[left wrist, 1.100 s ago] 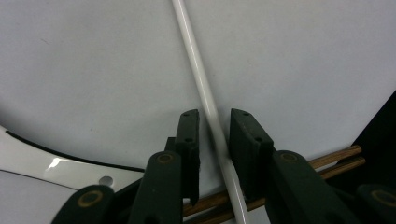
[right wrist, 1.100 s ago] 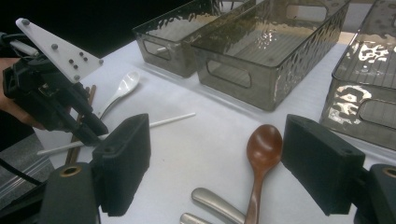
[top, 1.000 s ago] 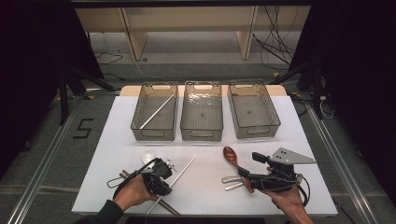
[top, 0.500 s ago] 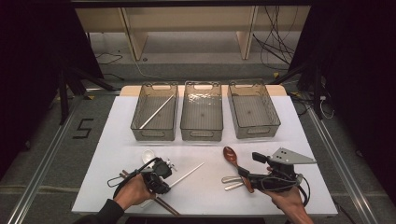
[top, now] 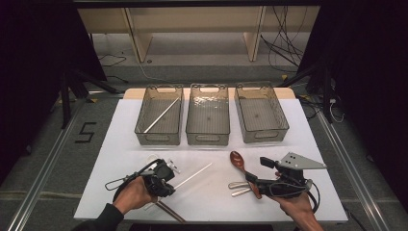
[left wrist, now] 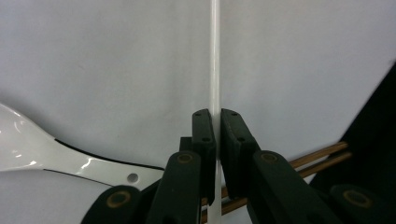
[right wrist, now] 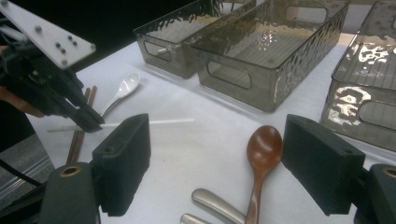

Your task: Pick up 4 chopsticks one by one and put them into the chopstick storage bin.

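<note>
My left gripper (top: 169,184) is at the near left of the table, shut on a thin white chopstick (top: 193,175) that points away to the right. In the left gripper view the pads (left wrist: 204,135) clamp that white chopstick (left wrist: 215,65) near its lower end. The left gripper (right wrist: 93,125) also shows far off in the right gripper view, with the chopstick (right wrist: 154,122) held level above the table. My right gripper (top: 259,171) stands open at the near right. A brown wooden spoon (right wrist: 264,145) lies on the table between its wide jaws, untouched.
Three clear bins stand in a row at the back: left bin (top: 144,126) with a white chopstick (top: 161,115) in it, middle bin (top: 208,139), right bin (top: 262,134). A white spoon (left wrist: 46,156) and brown chopsticks (left wrist: 322,156) lie by the left gripper. Two metal handles (top: 236,188) lie by the wooden spoon.
The white chopstick's far end has swung a little to the right in the left gripper. The right hand has kept still.
</note>
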Available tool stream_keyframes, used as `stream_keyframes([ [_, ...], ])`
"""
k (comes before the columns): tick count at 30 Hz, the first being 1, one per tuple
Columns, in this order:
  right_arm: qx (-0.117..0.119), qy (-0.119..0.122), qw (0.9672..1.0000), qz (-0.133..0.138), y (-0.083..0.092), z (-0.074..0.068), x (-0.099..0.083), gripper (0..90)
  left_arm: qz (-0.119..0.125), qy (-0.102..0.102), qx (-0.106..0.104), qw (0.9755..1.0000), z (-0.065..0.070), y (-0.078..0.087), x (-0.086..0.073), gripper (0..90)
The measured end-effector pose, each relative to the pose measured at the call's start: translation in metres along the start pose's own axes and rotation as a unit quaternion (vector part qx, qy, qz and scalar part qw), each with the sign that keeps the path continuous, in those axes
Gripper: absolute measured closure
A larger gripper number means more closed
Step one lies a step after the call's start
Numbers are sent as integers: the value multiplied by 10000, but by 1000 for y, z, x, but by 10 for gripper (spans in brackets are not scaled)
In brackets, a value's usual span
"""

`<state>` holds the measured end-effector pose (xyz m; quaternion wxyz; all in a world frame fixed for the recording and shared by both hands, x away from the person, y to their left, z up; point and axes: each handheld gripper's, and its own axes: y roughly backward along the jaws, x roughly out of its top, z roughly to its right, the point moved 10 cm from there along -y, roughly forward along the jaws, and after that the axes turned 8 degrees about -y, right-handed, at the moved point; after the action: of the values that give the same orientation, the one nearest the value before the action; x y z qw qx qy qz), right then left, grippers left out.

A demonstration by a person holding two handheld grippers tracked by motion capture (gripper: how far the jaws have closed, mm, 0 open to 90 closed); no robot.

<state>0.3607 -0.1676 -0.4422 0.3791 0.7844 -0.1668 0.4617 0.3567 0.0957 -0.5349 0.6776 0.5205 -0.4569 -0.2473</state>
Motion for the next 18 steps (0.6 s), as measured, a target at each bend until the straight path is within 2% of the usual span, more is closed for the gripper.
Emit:
stream_keyframes([
  [5, 0, 13, 10000, -12, 0, 0, 0, 249, 312, 148, 123, 9993, -10, 14, 4, 844],
  [9, 3, 12, 10000, -12, 0, 0, 0, 249, 399, 184, 156, 9989, -16, 18, 5, 843],
  [14, -3, 6, 10000, -18, -1, 0, -1, 250, 540, 215, 56, 9983, -18, 24, 8, 843],
  [18, -7, 9, 10000, -26, -1, 1, -1, 249, 718, 292, 92, 9970, -26, 33, 12, 843],
])
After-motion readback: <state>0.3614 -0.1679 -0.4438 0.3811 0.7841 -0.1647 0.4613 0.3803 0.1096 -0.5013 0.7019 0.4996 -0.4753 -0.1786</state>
